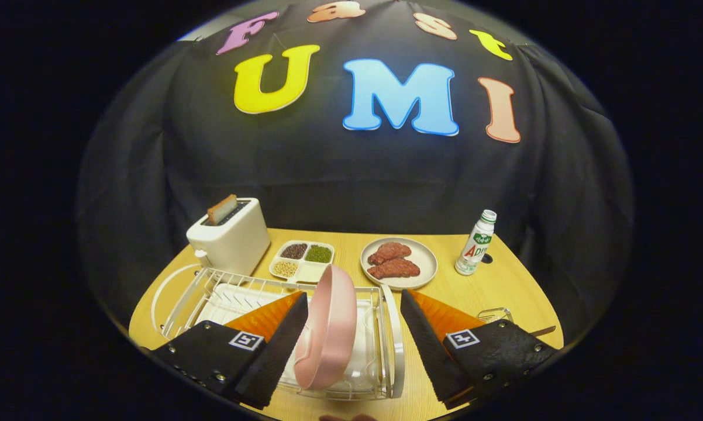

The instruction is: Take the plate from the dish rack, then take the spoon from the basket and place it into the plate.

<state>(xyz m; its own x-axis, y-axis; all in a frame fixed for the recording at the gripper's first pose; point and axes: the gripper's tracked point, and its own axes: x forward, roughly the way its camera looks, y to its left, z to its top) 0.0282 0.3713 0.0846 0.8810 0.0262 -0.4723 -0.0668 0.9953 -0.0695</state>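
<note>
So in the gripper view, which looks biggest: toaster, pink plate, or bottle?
1. Pink plate, standing in the rack between the open fingers; nearness inflates it.
2. Toaster.
3. Bottle.

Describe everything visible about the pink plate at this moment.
The pink plate stands on edge in the white wire dish rack, leaning slightly. It looks like smooth matte plastic or ceramic, round, with a raised foot ring showing on its underside. It sits between the open fingers of the gripper, closer to the left finger; whether that finger touches it is unclear. The right finger is clearly apart from it.
</note>
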